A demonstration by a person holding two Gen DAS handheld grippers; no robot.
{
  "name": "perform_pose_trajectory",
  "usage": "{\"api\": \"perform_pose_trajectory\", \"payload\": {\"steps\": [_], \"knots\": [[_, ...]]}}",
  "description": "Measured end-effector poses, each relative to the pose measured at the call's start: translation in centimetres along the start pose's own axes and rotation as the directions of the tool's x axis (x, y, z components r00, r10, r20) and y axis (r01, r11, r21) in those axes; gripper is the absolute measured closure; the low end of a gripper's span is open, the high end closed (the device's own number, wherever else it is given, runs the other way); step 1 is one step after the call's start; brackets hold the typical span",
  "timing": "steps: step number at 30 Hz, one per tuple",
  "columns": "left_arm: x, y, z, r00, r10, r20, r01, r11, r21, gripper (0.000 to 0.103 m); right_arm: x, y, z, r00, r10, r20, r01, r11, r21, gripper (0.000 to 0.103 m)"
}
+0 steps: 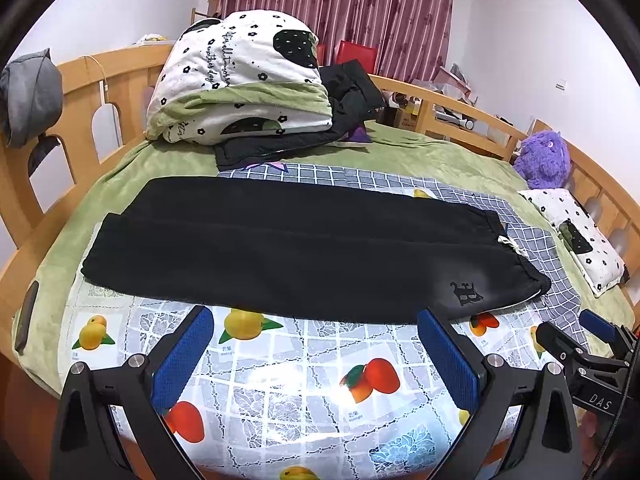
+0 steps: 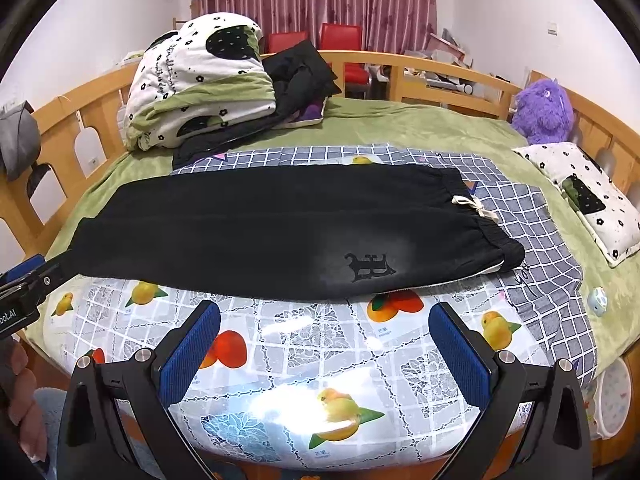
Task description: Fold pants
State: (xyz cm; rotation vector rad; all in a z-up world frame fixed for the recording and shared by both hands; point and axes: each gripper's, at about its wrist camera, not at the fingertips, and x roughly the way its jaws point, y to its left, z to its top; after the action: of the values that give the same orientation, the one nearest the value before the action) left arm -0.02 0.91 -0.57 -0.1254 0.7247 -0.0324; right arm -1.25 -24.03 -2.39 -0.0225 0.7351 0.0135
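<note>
Black pants (image 1: 280, 248) lie flat across the bed, one leg folded over the other, waistband with a white drawstring (image 1: 510, 245) to the right and cuffs to the left. They also show in the right wrist view (image 2: 260, 240), with a black printed logo (image 2: 370, 266) near the waist. My left gripper (image 1: 316, 320) is open and empty, just short of the pants' near edge. My right gripper (image 2: 325, 316) is open and empty, near the edge below the logo. The right gripper's fingers (image 1: 560, 340) show at the left view's right edge.
A fruit-print plastic sheet (image 1: 304, 364) covers the near bed, over a checked cloth (image 1: 472, 196) and green blanket (image 1: 420, 152). A folded quilt (image 1: 240, 80) and dark clothes (image 1: 348, 96) are piled at the back. A purple plush toy (image 1: 544, 158) and pillow (image 1: 580, 236) lie right. A wooden rail (image 1: 120, 84) surrounds the bed.
</note>
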Motion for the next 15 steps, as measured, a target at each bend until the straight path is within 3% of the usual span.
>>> {"api": "perform_pose_trajectory", "payload": {"steps": [15], "knots": [[-0.08,-0.09,0.01,1.000,-0.004,-0.003,0.004,1.000,0.000,0.000,0.04,-0.04,0.12,1.000,-0.001,0.004,0.001,1.000,-0.001,0.001]]}}
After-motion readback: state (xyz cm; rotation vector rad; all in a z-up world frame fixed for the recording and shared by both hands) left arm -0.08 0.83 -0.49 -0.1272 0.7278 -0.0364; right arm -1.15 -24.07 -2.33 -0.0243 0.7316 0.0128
